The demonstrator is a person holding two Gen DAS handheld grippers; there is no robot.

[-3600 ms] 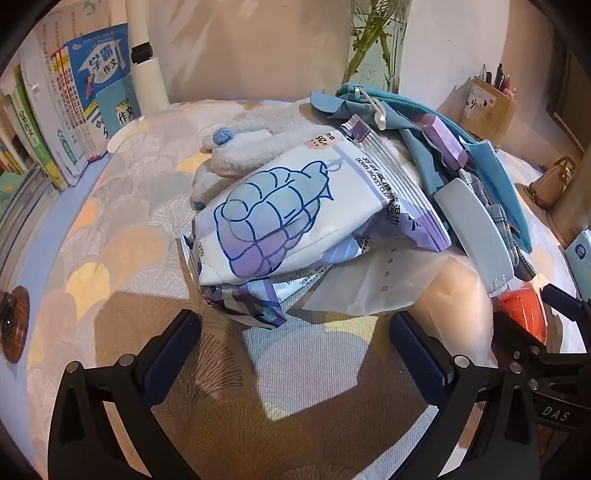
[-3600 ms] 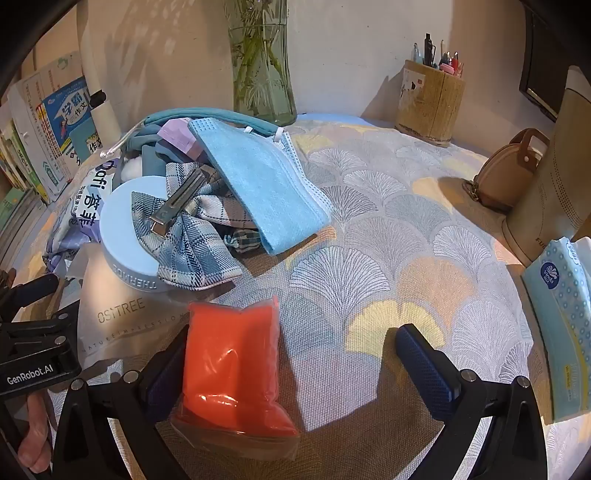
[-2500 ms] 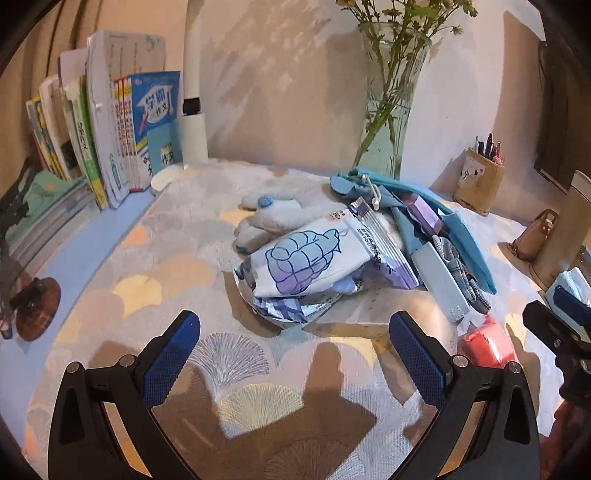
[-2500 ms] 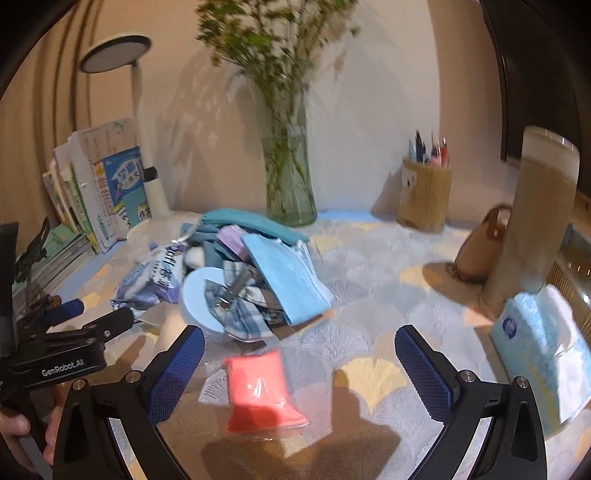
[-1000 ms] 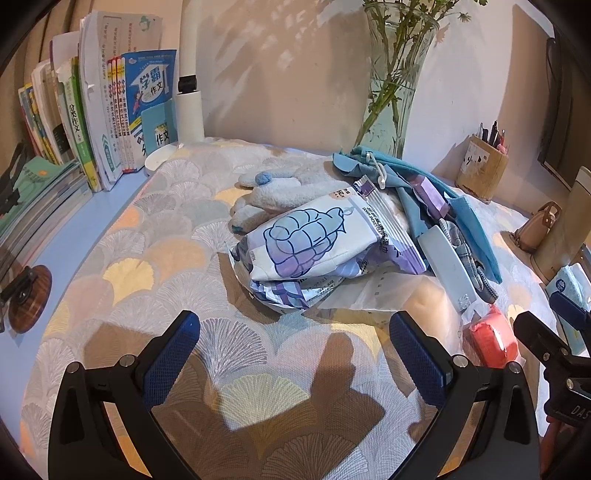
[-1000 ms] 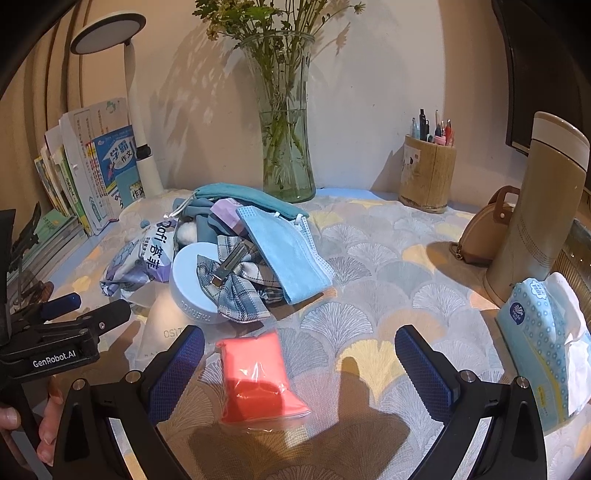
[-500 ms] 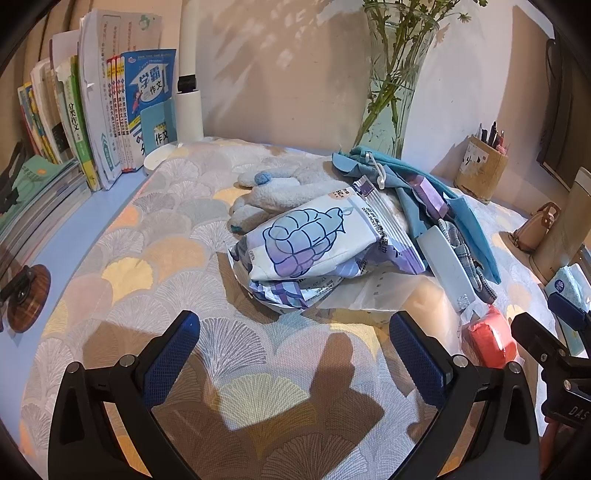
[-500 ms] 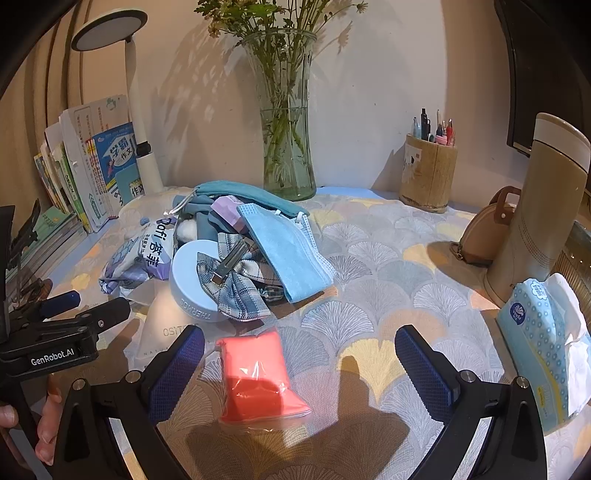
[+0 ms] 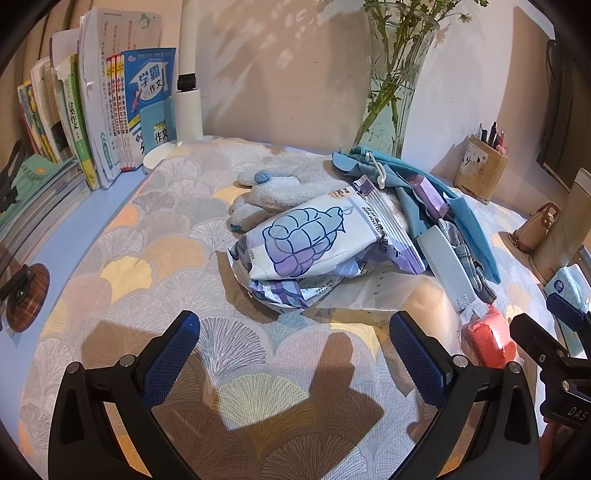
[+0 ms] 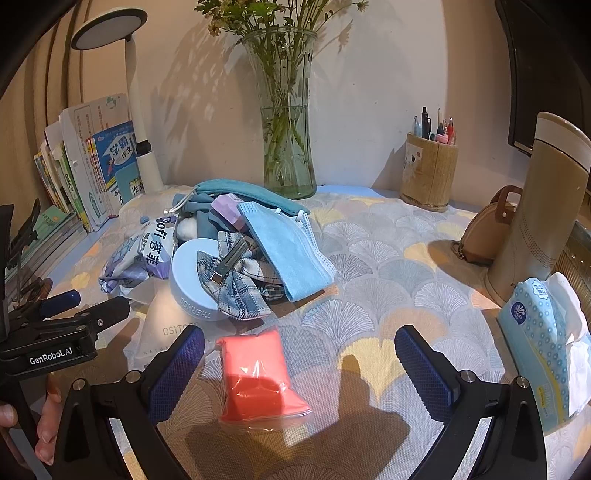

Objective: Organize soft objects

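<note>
Backed off from the pile, we hold the left gripper (image 9: 294, 349) and right gripper (image 10: 300, 365) wide, empty, framing the orange packet (image 10: 260, 376) for pickup.

Wall: plain cream wall (image 10: 369, 92) behind the desk, dappled with leaf shadows.
Desk: pale blue top (image 9: 107, 218), mostly under a fan-patterned cloth (image 10: 369, 266).
Light: warm and low; a white desk lamp (image 10: 110, 27) stands at the back-left corner.
Right edge: a dark panel (image 10: 546, 74).
</note>
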